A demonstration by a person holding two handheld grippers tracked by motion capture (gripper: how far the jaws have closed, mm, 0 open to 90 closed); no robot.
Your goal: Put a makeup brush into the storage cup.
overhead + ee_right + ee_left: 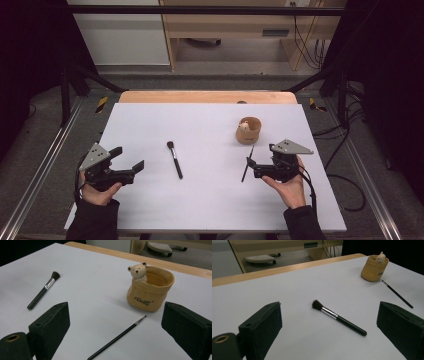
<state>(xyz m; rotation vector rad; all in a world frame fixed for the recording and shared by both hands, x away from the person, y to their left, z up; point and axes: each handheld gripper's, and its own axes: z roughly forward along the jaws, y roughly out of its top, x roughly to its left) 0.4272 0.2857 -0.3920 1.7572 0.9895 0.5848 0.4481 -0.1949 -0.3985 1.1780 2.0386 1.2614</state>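
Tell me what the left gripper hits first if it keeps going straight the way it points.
Most likely the makeup brush: it lies on the table between the left gripper's open jaws, just ahead. Depth is hard to judge, though.

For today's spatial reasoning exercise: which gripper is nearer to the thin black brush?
Right. The right gripper sits directly beside the thin black brush, jaws open around it. The left gripper is across the table, beyond the thick makeup brush.

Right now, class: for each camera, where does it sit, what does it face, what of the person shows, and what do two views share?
High view: above the person's side, facing the white table; both hands and tools show.
Left gripper view: on the left tool, facing the fat black makeup brush; its jaws show.
Right gripper view: on the right tool, facing the thin black brush; its jaws show.
Shared: tan bear pot.
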